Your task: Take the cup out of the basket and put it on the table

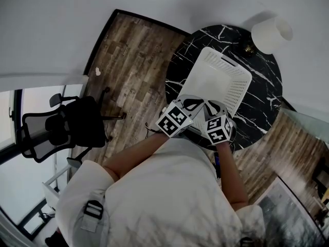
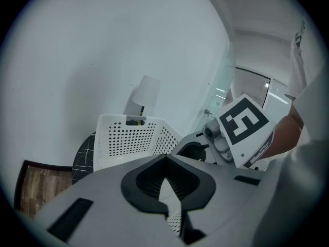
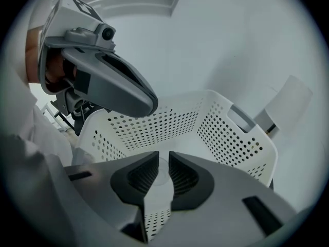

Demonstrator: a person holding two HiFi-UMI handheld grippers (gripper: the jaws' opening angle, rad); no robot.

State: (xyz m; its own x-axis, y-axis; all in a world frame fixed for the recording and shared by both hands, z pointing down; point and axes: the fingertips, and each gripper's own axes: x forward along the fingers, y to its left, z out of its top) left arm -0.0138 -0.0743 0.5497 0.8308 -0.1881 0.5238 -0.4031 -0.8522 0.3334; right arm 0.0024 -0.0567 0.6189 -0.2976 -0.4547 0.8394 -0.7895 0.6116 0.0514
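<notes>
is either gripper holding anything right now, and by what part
Nothing, as far as shows. The left gripper is shut, only the basket beyond it; the right gripper is slightly open over the basket.

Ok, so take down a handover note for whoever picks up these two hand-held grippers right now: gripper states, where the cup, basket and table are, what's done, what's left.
The left hand-held gripper: jaw tips together, nothing held, at the basket's near edge.
The right hand-held gripper: jaws a narrow gap apart, empty, aimed into the basket.
The basket stands on the black marble table, near a white-shaded lamp.
The cup is not clearly visible; a faint round outline on the basket floor may be it.
Done: nothing yet.
Left: find the cup, grip it, lift it out, set it on the table.
</notes>
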